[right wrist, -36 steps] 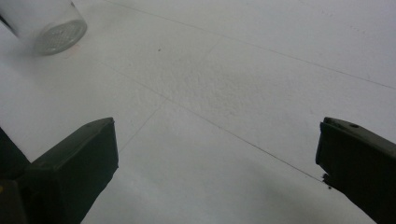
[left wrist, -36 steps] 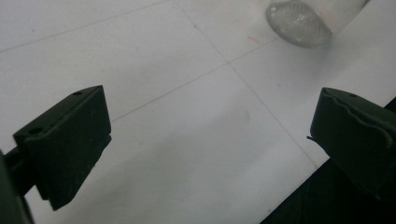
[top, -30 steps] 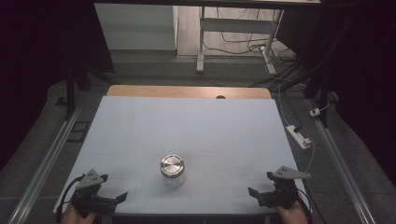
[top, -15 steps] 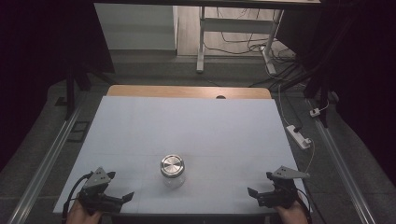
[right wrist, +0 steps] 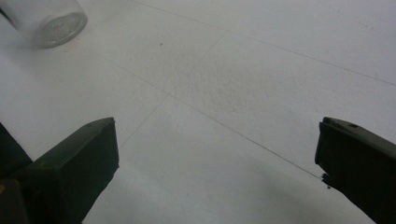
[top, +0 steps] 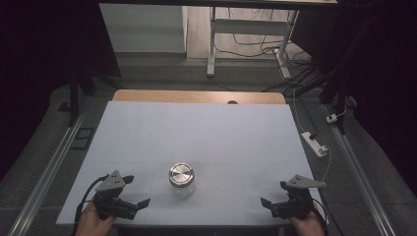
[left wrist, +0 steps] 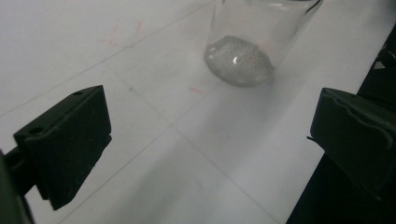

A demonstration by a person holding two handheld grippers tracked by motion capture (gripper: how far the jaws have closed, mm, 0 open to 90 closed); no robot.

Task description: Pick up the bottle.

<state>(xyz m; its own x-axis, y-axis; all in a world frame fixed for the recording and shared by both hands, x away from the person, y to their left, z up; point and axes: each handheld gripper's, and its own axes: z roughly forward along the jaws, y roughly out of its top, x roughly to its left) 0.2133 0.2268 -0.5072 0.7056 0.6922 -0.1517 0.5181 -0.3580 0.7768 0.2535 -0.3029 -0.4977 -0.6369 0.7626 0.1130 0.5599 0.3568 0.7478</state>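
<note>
While both grippers flank it, jar (top: 181,180) stands upright, lid (top: 181,173) upward.

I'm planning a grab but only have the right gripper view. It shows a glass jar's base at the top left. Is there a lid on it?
Observer: Yes. In the high view, a round metal lid sits on the jar, which stands upright.
Operator: Where is the left claw?
Observer: The left claw is to the jar's left, open, pointing towards it and not touching the glass.
Operator: Which claw is nearer the jar?
Observer: The left one. The right claw is farther off, near the front right corner of the table.
</note>
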